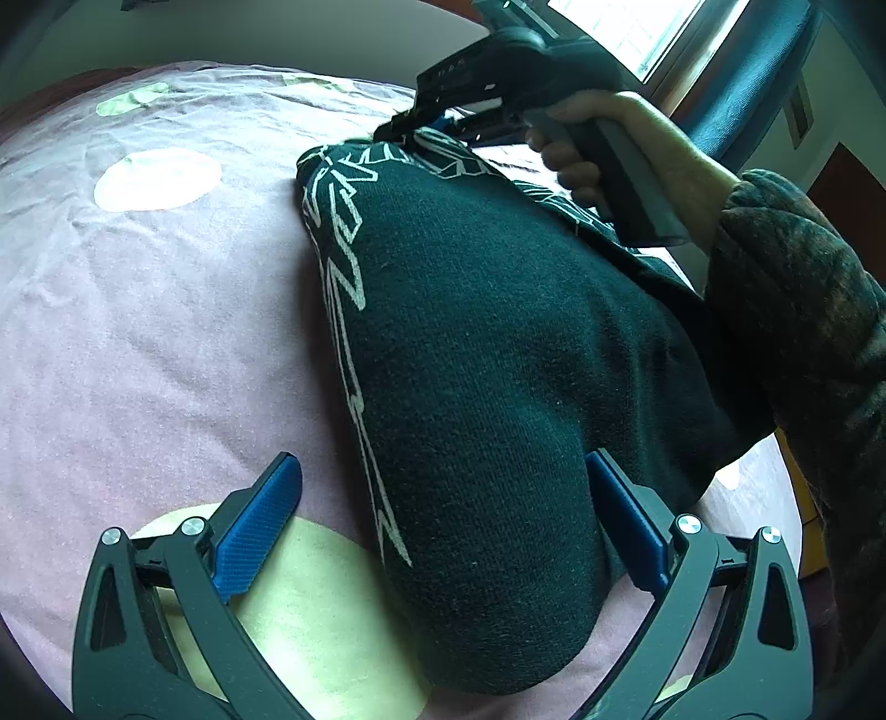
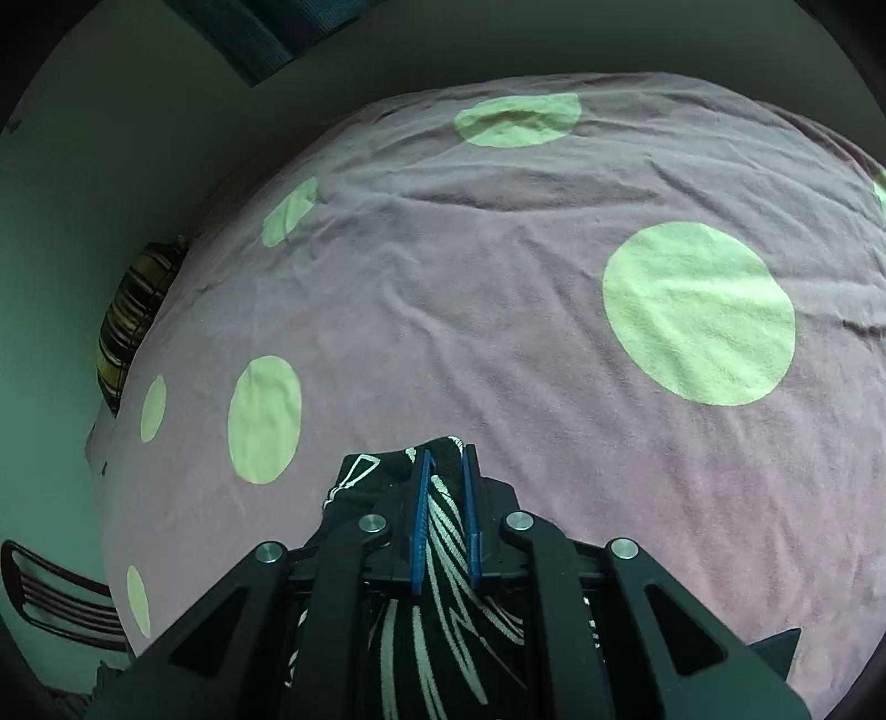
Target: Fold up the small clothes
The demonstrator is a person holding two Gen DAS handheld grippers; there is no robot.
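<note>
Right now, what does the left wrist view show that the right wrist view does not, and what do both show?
Only the left wrist view: the open left tool with its pads either side of the dark garment's near end, the person's right hand gripping the other tool's handle, a sleeve and a window.

Only the right wrist view: the right tool from behind, its blue pads shut on a patterned edge of the garment, and a striped object beside the bed.

Both: the dark garment with white line pattern, and the pink bedcover with pale green spots.
</note>
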